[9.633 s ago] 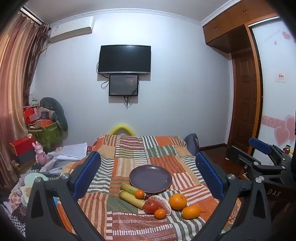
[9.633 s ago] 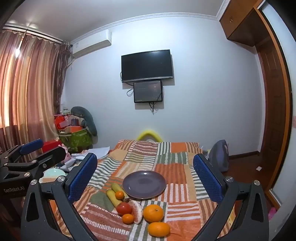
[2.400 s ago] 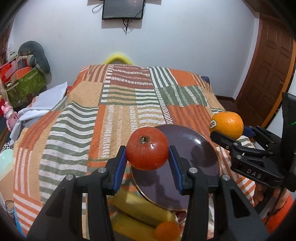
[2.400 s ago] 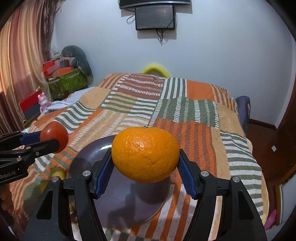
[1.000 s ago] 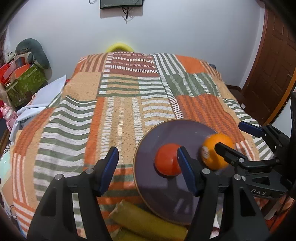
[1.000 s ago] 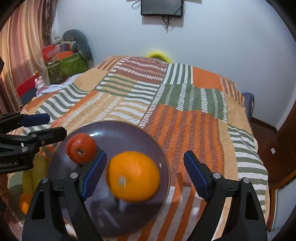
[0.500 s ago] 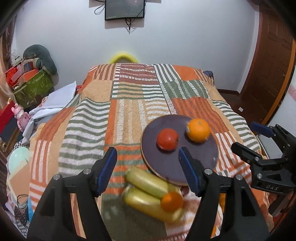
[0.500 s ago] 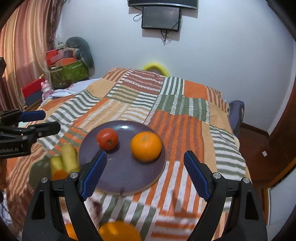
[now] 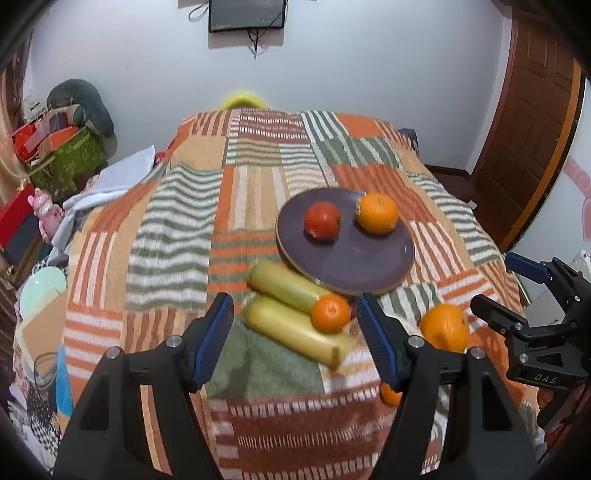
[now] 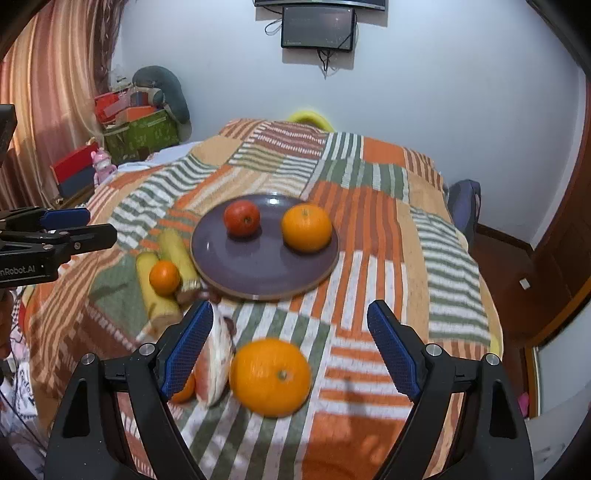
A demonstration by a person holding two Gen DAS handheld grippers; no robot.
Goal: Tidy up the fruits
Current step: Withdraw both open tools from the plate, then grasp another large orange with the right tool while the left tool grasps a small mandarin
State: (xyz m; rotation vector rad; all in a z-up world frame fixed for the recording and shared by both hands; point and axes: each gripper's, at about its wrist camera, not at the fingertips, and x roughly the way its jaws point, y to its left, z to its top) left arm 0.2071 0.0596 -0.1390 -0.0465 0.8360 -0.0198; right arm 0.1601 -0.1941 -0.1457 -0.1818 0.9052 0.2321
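A dark purple plate [image 9: 354, 266] [image 10: 236, 269] on the striped bedspread holds a red apple [image 9: 322, 220] [image 10: 242, 218] and an orange [image 9: 377, 213] [image 10: 306, 228]. In front of the plate lie two yellow corn cobs [image 9: 295, 328] [image 10: 155, 295] with a small tangerine [image 9: 330, 314] [image 10: 164, 277] on them. Another orange [image 9: 445, 326] [image 10: 270, 376], a grapefruit wedge [image 10: 212, 363] and a small tangerine [image 10: 184, 389] lie nearer. My left gripper [image 9: 295, 339] is open and empty above the corn. My right gripper [image 10: 290, 347] is open and empty above the near orange.
The bed is covered by an orange, green and white patchwork spread [image 9: 177, 221]. Boxes and a toy [image 10: 136, 129] stand left of the bed. A wooden door [image 9: 524, 129] is at the right. A screen [image 10: 318, 27] hangs on the far wall.
Both grippers let go of the apple and the orange onto the plate, then pulled back and up. The loose fruit at the near edge has come into view.
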